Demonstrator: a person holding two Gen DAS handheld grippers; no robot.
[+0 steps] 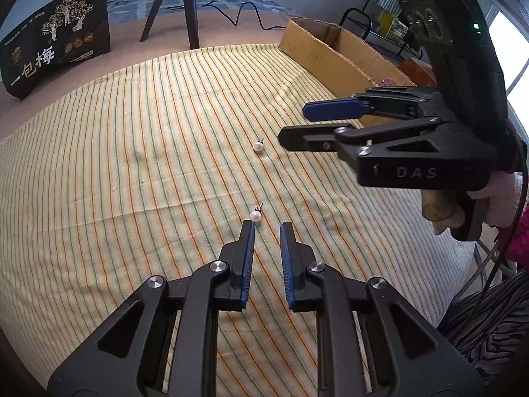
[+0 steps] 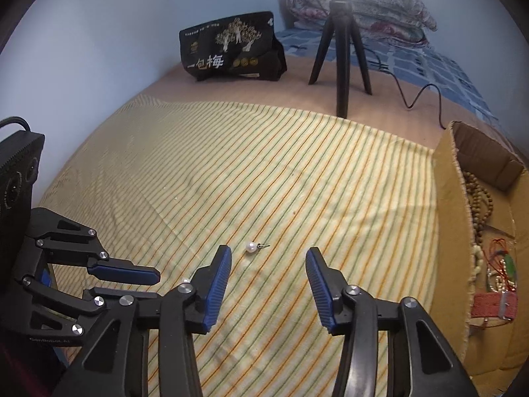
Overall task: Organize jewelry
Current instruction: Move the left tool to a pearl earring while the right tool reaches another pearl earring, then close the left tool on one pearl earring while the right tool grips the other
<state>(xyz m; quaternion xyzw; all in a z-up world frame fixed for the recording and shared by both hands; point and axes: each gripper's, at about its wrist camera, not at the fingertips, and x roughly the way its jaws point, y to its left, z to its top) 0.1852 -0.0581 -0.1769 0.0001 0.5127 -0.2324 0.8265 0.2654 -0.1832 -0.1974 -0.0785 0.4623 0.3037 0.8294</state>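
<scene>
Two pearl stud earrings are seen lying on the striped cloth (image 1: 132, 152) spread over a bed. The nearer earring (image 1: 255, 215) rests just beyond the tip of one finger of the left gripper (image 1: 267, 228); the fingers (image 1: 248, 258) of that gripper are drawn narrow, with nothing between them and the cloth visible in the gap. The farther earring (image 1: 258, 146) lies on the cloth closer to the cardboard box (image 1: 334, 56), with its post pointed toward the box in the right wrist view. The right gripper (image 2: 268, 254) is held over the cloth just short of this earring (image 2: 251, 247), its fingers (image 2: 220, 284) partly spread and empty. The box (image 2: 449, 218) stands at the cloth's edge, and wooden beads (image 2: 479, 195), a red cord and a red strap are seen inside it. Behind the cloth, a black snack bag (image 2: 231, 46) and a tripod (image 2: 340, 53) stand on the bed.
</scene>
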